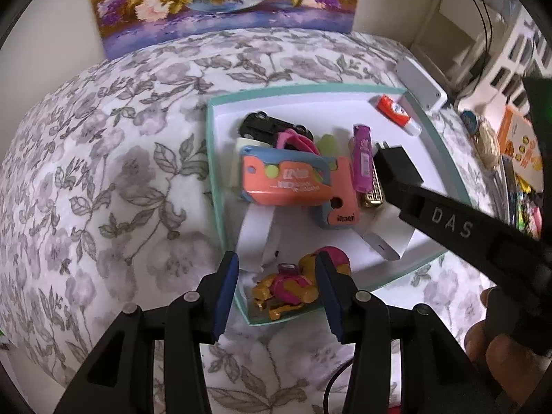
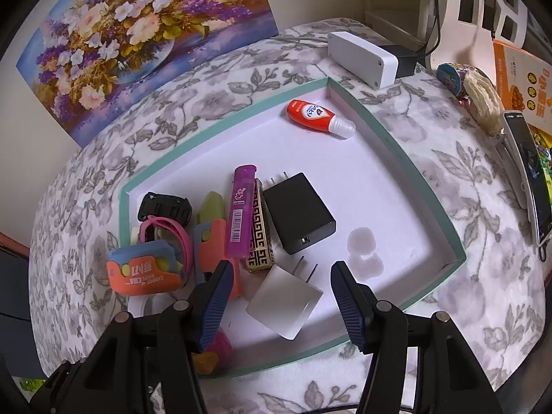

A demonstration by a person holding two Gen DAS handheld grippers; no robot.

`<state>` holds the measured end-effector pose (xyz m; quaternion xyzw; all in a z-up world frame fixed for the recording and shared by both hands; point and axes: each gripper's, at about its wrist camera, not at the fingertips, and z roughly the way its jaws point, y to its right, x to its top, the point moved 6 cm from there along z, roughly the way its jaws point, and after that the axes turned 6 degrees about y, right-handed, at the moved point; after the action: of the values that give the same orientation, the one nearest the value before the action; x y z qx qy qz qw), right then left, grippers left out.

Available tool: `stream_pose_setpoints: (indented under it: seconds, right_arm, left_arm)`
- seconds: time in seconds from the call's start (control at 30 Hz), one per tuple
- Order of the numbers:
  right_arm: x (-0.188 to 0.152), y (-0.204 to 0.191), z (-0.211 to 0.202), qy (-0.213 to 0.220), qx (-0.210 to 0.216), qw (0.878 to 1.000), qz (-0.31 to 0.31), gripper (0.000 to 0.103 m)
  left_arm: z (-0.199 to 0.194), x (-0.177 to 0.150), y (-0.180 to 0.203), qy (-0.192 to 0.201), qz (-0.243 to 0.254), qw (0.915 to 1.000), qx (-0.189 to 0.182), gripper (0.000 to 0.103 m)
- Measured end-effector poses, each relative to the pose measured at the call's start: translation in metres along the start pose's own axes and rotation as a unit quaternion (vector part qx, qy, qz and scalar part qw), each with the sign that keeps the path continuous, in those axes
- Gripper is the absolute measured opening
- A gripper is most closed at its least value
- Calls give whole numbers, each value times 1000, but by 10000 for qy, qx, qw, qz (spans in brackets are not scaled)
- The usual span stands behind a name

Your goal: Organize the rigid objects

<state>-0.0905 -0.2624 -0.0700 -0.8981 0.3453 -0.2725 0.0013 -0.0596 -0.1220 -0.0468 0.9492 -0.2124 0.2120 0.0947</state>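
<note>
Right at the bottom of the left wrist view, the left gripper (image 1: 277,289) hangs with its blue pads (image 1: 226,293) spread on either side of a pink and yellow toy figure (image 1: 293,283); the pads do not press on it, and the figure lies in the near corner of the teal tray (image 1: 215,179). In the right wrist view, the right gripper (image 2: 281,296) also stands spread, low in the frame, with a white plug (image 2: 284,302) lying on the tray floor between its fingers, not pinched.

Further up, mid-frame, a black charger (image 2: 298,212) lies beside a gold patterned bar (image 2: 260,227) and a purple tube (image 2: 241,207). To their left sit two orange and blue cutters (image 2: 145,274), a pink band (image 2: 172,231) and a black clip (image 2: 165,207), crowded together at the tray's left side. Towards the upper right of the tray, well apart from the rest, lies a red bottle (image 2: 312,114).

Beyond the tray, on the flowered cloth (image 2: 103,179), stands a white box (image 2: 362,57), and a flower painting (image 2: 138,34) leans at the upper left.
</note>
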Motion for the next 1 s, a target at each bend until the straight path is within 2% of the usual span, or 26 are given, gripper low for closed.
stream_pose_setpoints:
  seconds: [0.17,0.2,0.4,0.43,0.47,0.5,0.53,0.7,0.77,0.8,0.83,1.0]
  right_arm:
    - [-3,-2,-2,7,1,10000,-52,63]
    - [-4,-4,-3,8,15,10000,-69,63]
    - [-13,-12,-11,-4,140,9998,-146,63]
    - [-14,-14,-12,-4,141,9997,-181,64]
    - [-16,-16,-12,-7,144,9996,-230,66]
    - [-17,-19,-13,-10,148,9995,-286,68]
    - [-19,-22,-13,-11,141,9993,-345,73]
    - [-25,-37,-17,57,71,9979,-645,86]
    - [-26,-41,-20,105,42,9971,-750,91]
    - [-27,-44,-21,141,31,9967,-803,96]
    - [-28,-47,-23,175,32,9963,-843,102]
    - [-31,-56,-30,329,36,9947,-977,103]
  left_arm:
    - [-7,5,-25,167,-309,9989,312,51]
    - [-7,5,-34,167,-406,9982,416,55]
    - [-4,2,-74,53,-836,9930,832,56]
    - [-4,1,-81,44,-896,9919,895,59]
    - [-5,-1,-85,38,-938,9913,927,64]
    - [-5,-3,-89,31,-985,9905,956,76]
    - [-6,-4,-94,31,-1047,9896,984,82]
    - [-8,-8,-114,48,-1208,9861,1141,83]
    - [-8,-10,-121,32,-1245,9849,1205,89]
    - [-9,-11,-125,28,-1281,9843,1215,93]
    - [-10,-11,-129,44,-1339,9836,1208,93]
    - [-19,-13,-145,183,-1446,9809,1292,93]
